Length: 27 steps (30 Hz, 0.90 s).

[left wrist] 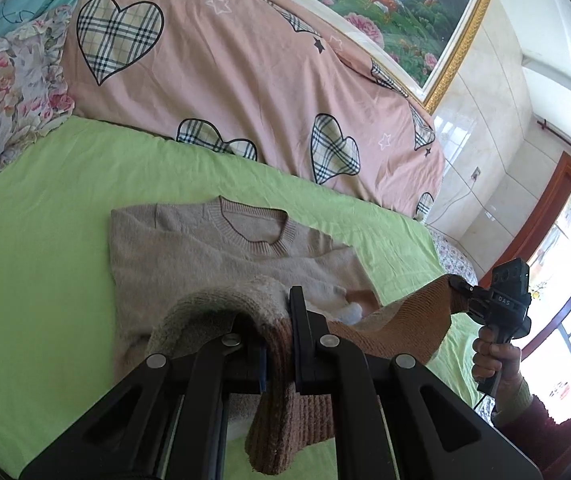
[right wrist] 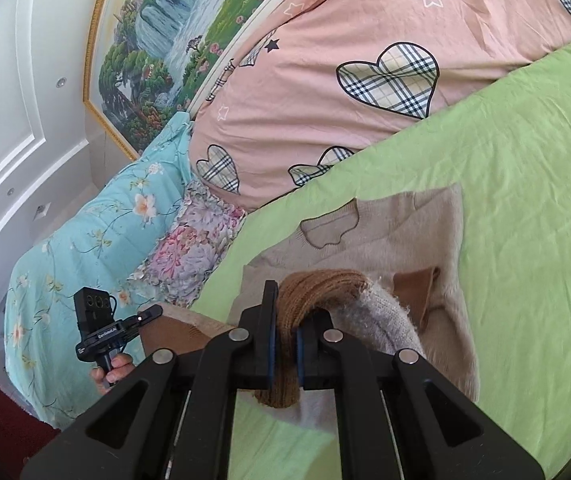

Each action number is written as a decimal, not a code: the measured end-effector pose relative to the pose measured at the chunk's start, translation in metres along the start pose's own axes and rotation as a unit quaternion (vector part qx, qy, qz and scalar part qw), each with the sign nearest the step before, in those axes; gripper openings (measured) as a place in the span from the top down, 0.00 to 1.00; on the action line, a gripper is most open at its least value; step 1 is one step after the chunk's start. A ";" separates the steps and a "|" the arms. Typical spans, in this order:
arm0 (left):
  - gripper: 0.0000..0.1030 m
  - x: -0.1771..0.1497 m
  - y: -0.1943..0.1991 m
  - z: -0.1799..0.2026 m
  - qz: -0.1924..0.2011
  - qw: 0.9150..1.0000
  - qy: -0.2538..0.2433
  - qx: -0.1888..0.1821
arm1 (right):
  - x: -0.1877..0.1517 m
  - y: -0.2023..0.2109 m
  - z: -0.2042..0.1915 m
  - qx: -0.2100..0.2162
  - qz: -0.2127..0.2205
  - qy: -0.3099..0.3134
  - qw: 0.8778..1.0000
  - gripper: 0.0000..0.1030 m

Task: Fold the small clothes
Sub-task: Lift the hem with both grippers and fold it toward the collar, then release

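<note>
A beige knit sweater (left wrist: 189, 248) lies flat on the green sheet (left wrist: 45, 280), collar away from me; it also shows in the right wrist view (right wrist: 413, 236). Its brown ribbed hem (left wrist: 405, 320) is lifted off the bed between both grippers. My left gripper (left wrist: 277, 344) is shut on the hem's left end, which drapes over the fingers. My right gripper (right wrist: 285, 344) is shut on the hem's right end (right wrist: 317, 284). The right gripper shows in the left wrist view (left wrist: 461, 292) and the left gripper in the right wrist view (right wrist: 149, 314), each held by a hand.
A pink quilt (left wrist: 265, 92) with plaid hearts is piled behind the sweater. Floral pillows (left wrist: 1, 100) and a blue quilt (right wrist: 97, 224) lie at one side. A framed painting (left wrist: 413, 8) hangs on the wall. A window (left wrist: 565, 280) is at the right.
</note>
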<state>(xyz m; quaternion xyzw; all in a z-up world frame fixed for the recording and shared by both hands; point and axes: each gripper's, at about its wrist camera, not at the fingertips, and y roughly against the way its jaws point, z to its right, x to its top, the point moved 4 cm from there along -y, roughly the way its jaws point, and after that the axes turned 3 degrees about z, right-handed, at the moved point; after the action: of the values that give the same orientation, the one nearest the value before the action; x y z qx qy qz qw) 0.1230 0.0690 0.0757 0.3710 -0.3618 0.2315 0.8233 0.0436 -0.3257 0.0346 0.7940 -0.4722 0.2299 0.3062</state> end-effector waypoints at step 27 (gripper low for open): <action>0.91 0.018 -0.173 -0.133 -0.093 0.985 0.110 0.096 | 0.060 -0.157 0.111 -0.215 -0.019 -0.026 0.976 0.92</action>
<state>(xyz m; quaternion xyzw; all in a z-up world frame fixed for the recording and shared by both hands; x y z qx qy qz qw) 0.3035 0.0676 -0.0486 0.4525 -0.2090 0.2267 0.8368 0.2190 -0.3828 -0.0475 0.7240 -0.5029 0.0965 0.4622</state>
